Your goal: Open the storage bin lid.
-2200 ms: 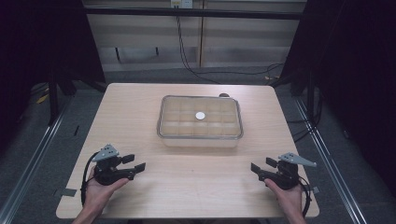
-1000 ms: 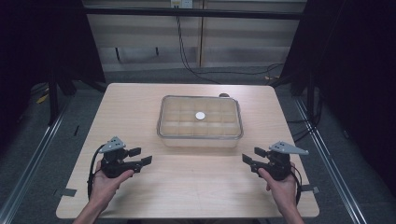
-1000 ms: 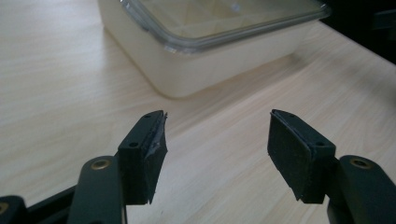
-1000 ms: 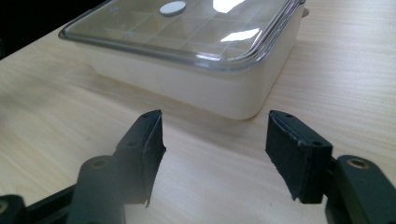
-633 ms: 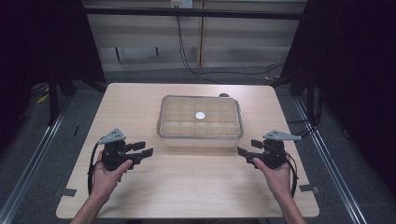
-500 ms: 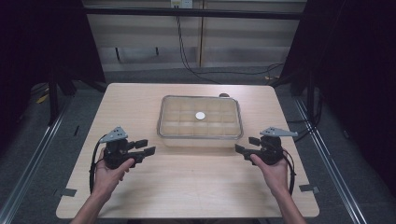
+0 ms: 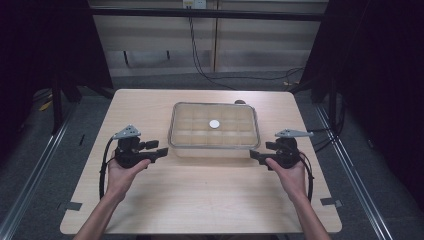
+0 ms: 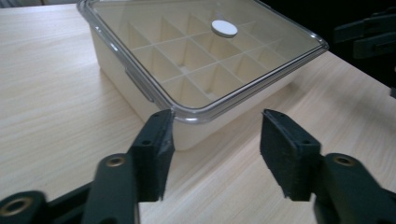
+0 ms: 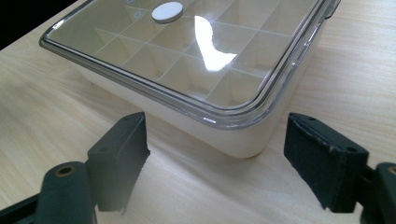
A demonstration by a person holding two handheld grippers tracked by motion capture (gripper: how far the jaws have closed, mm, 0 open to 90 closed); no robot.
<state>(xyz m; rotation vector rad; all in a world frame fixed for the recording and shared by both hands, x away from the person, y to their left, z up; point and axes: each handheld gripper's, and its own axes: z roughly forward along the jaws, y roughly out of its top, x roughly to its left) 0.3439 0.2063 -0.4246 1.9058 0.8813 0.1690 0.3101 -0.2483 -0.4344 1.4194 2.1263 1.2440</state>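
A cream compartment box (image 7: 200,136) with a clear lid sits mid-table, a white round disc (image 7: 214,123) on the lid. My left gripper (image 7: 157,148) is open just off the box's near left corner. My right gripper (image 7: 259,150) is open just off the near right corner. In the left gripper view the box corner (image 8: 187,60) and the disc (image 8: 224,28) lie just ahead of the jaws (image 8: 215,135). The right gripper view frames the other corner (image 9: 187,70) and the disc (image 9: 167,11) beyond its jaws (image 9: 217,140). Both pairs of jaws have just been opening, with nothing pressed between their pads.
The light wooden table (image 7: 200,200) has bare room in front of the box and on both sides. Dark curtains and metal floor rails flank it. A small dark object (image 7: 240,102) peeks out behind the box. Cables trail from both grippers along the forearms.
Both hands have moved forward and inward from the table's front toward the box's near corners. The right jaws stand wider than before.
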